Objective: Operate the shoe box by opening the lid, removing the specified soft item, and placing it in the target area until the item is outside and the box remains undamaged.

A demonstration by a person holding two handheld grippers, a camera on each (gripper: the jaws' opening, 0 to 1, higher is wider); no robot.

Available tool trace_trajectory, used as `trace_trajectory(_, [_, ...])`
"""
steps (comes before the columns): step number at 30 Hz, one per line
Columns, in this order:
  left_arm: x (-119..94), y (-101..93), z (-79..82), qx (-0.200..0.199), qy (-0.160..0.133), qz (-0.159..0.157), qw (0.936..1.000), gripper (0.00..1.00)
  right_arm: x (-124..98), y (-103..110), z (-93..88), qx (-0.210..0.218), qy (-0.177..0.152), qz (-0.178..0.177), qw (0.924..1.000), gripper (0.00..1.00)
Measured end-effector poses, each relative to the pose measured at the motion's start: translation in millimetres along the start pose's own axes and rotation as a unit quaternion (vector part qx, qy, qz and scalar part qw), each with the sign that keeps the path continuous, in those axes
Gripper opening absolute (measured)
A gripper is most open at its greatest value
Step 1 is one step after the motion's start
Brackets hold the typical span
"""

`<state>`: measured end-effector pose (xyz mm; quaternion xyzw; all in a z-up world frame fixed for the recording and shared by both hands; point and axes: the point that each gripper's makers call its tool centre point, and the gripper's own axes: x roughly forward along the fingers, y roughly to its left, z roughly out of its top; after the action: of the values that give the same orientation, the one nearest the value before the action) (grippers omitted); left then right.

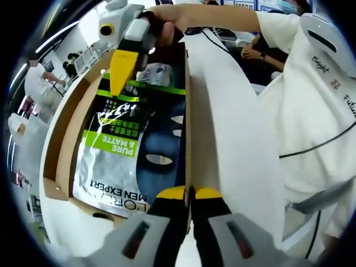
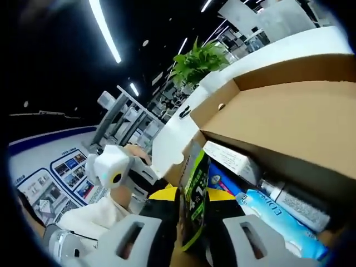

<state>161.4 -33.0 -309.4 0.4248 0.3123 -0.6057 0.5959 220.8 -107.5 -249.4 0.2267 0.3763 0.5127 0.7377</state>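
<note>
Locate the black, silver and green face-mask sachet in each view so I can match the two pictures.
Left gripper view: the black, silver and green face-mask sachet lies flat in the open cardboard shoe box, centre-left, with the right claw at its far end.
Right gripper view: seen edge-on at bottom centre, pinched between the jaws of that claw.
Shared landmark: the brown cardboard box.

Green, silver and black sachet in a brown cardboard box with white lid.

Right gripper jaws clamp sachet over box
</note>
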Motion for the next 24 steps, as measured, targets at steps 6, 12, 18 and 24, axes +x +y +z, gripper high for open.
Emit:
trace_trajectory(6, [0.3,0.1,0.4,0.001,0.000,0.001,1.0000,0.02,5.0,3.6,5.4,-0.025,0.005,0.005,0.9997,0.16])
trace_trajectory(12, [1.0,-0.5,0.8,0.002,0.002,0.000,1.0000,0.02,14.9,-8.2,-21.6,-0.096,0.038,-0.064,0.9925,0.21])
trace_trajectory(18, [1.3,-0.6,1.1,0.002,0.001,0.003,1.0000,0.02,16.7,-3.8,-22.3,-0.083,0.032,-0.055,0.9945,0.22])
trace_trajectory(24, [1.7,0.0,1.1,0.002,0.001,0.002,1.0000,0.02,12.0,14.1,-10.4,-0.042,-0.006,-0.007,0.9991,0.08])
